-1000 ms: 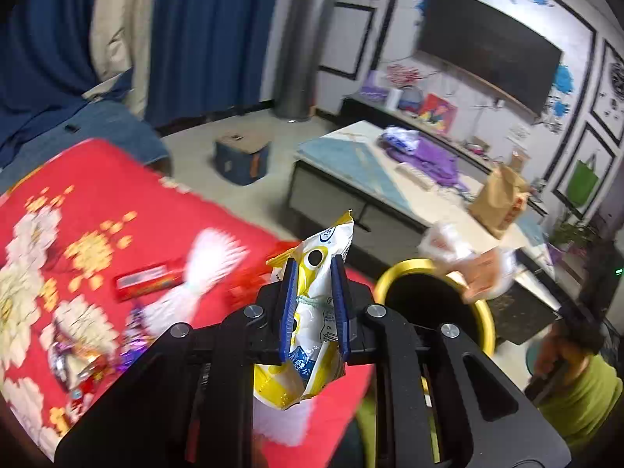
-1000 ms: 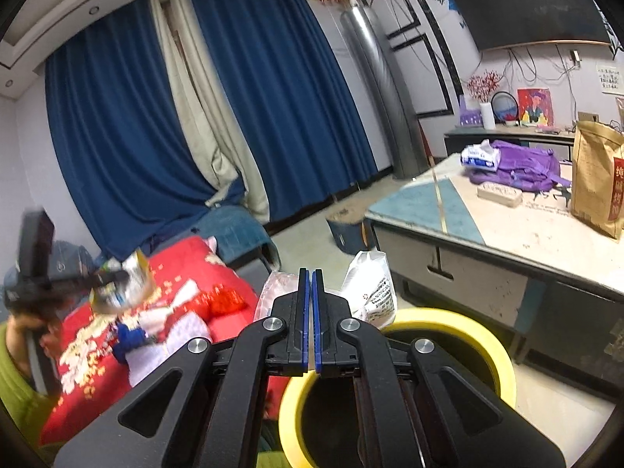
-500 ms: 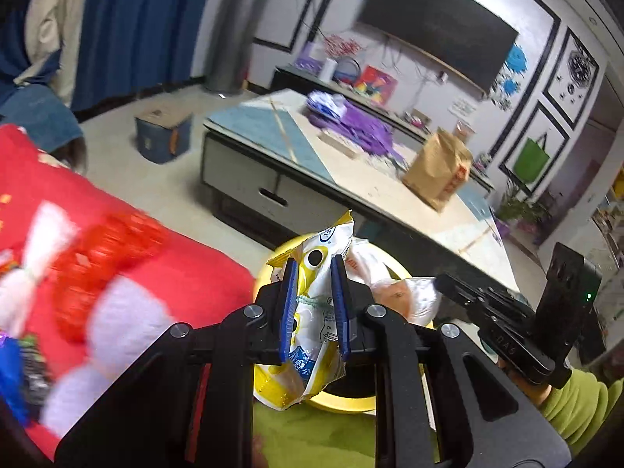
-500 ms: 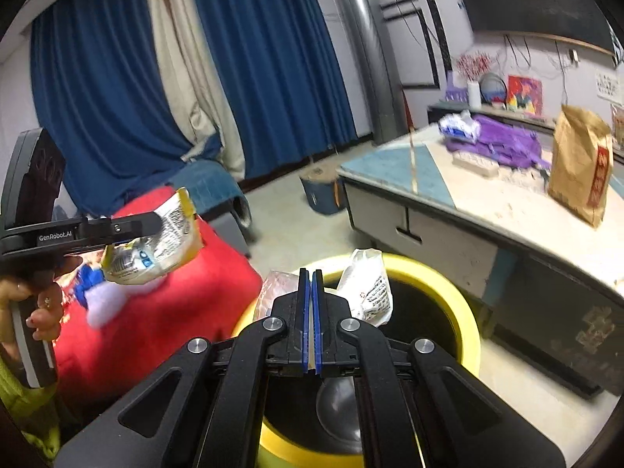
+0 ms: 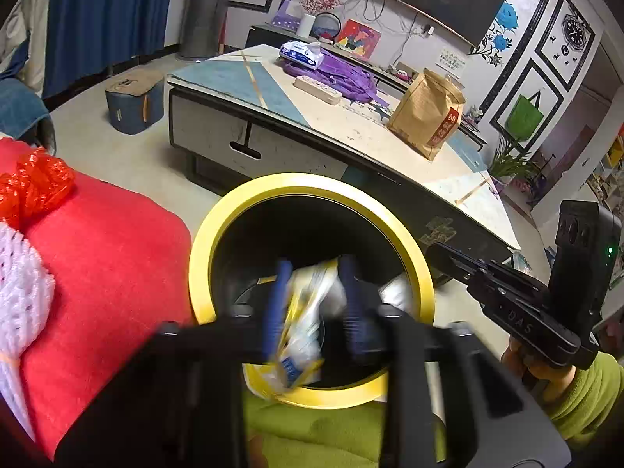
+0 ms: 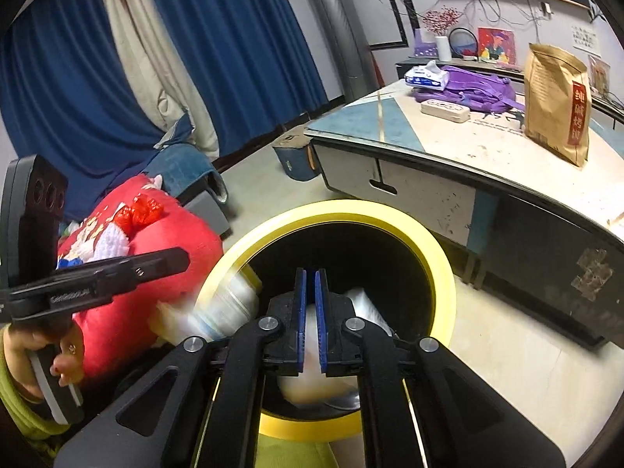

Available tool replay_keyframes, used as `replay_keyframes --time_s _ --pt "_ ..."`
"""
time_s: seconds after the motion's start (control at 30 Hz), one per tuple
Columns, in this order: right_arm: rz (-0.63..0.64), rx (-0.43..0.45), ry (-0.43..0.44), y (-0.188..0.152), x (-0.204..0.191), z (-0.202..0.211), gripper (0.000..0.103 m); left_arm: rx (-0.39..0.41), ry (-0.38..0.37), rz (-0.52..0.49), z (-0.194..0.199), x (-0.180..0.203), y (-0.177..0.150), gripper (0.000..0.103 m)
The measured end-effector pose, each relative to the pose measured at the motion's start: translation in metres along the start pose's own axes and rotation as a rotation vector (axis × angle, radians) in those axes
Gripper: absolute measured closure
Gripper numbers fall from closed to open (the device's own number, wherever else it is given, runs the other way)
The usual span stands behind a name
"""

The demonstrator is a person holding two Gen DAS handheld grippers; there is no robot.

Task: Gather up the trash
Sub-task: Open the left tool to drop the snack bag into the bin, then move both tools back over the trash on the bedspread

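Note:
A black bin with a yellow rim point(image 5: 249, 206) stands on the floor beside the red quilt; it also shows in the right wrist view point(image 6: 444, 265). My left gripper point(image 5: 312, 304) is over the bin, its blurred jaws spread apart, and the yellow and white snack bag point(image 5: 304, 319) hangs loose between them, dropping in. In the right wrist view the bag point(image 6: 230, 304) is a blur at the bin's left rim. My right gripper point(image 6: 310, 319) is over the bin with its jaws a narrow gap apart and empty. White wrappers point(image 6: 366, 308) lie inside the bin.
A red flowered quilt point(image 5: 101, 257) lies left of the bin with a crumpled red plastic bag point(image 5: 35, 187) and white foam netting point(image 5: 19, 292) on it. A low coffee table point(image 5: 351, 128) behind the bin carries a brown paper bag point(image 5: 427, 117) and purple cloth point(image 5: 335, 74).
My left gripper swung from over the quilt to above the bin, then opened and let the snack bag go. The white wrappers that my right gripper held have dropped into the bin.

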State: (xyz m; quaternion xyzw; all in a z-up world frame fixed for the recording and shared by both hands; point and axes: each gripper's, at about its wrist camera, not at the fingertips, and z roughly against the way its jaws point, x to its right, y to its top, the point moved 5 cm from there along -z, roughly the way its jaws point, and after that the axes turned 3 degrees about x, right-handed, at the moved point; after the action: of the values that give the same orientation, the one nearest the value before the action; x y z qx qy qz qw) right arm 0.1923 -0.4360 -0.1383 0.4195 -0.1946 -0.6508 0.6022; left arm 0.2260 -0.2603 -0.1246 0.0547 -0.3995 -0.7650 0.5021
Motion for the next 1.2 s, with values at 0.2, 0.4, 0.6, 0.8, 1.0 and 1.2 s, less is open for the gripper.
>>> replay_keyframes --time_s 0.2,0.4,0.6,0.8,1.0,1.2 --pt "0.009 0.037 -0.038 0.009 0.001 0.009 0.073 0.044 0.029 0.014 0.021 -0.009 0.0 0.037" --pt "0.076 0.104 -0.026 0.02 -0.024 0.024 0.047 0.12 0.084 0.021 0.054 -0.021 0.001 0.011" --pt "0.111 0.127 0.025 0.031 -0.056 0.035 0.036 0.197 0.147 0.067 0.089 -0.041 0.004 0.011" --pt "0.114 0.125 0.056 0.04 -0.08 0.038 0.03 0.268 0.229 0.099 0.124 -0.062 0.004 0.011" --pt "0.158 0.111 0.095 0.041 -0.115 0.036 0.028 0.33 0.306 0.108 0.159 -0.08 0.001 0.011" --pt "0.211 0.113 0.15 0.041 -0.155 0.036 0.026 0.381 0.368 0.135 0.19 -0.098 -0.004 0.011"
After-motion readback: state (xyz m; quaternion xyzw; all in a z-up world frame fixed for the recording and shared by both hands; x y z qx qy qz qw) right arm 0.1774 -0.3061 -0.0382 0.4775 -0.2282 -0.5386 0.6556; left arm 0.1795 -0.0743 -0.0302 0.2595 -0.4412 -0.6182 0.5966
